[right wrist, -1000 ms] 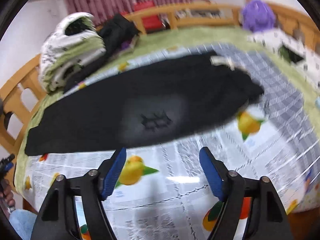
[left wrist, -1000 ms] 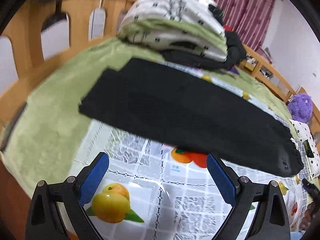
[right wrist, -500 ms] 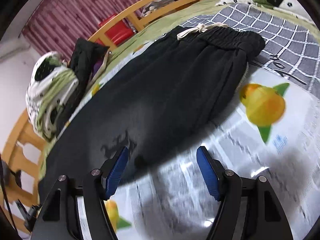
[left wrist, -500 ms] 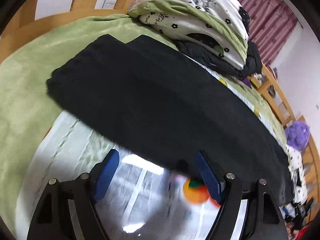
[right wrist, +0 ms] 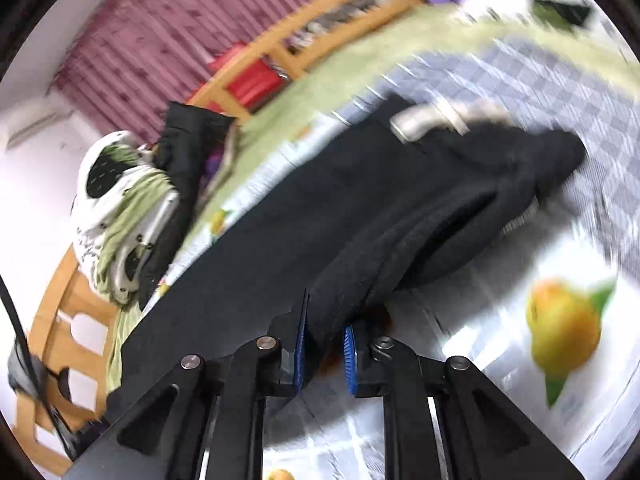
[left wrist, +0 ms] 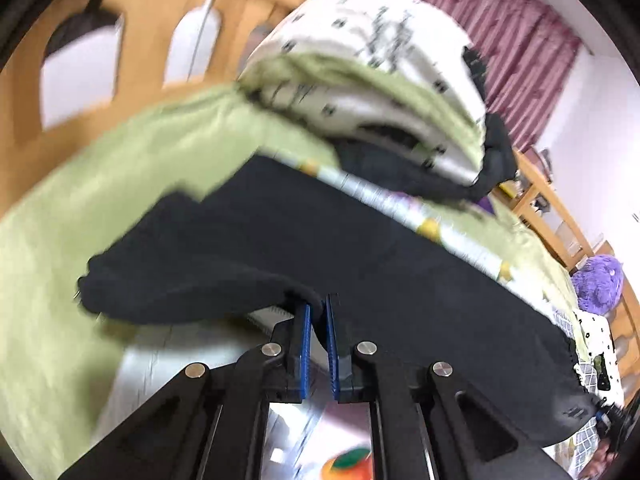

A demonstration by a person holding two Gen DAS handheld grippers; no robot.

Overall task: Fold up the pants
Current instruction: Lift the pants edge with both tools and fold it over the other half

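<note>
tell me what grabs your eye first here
The black pants stretched across the bed, their near edge pinched in both the left gripper and the right gripper. Behind them, a folded white-and-green quilt is piled by the wooden headboard.

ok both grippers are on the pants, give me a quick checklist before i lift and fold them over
1. Left gripper pinching the near edge of the black pants: ok, fabric sits between the pads.
2. Right gripper pinching the pants nearer the waistband: ok, jaws closing on a thick fold.
3. Both layers caught in each grip: cannot tell.
4. Far side clear: not ok, folded bedding lies just beyond the pants.
5. Drawstring tucked: not ok, lying loose on top.
</note>
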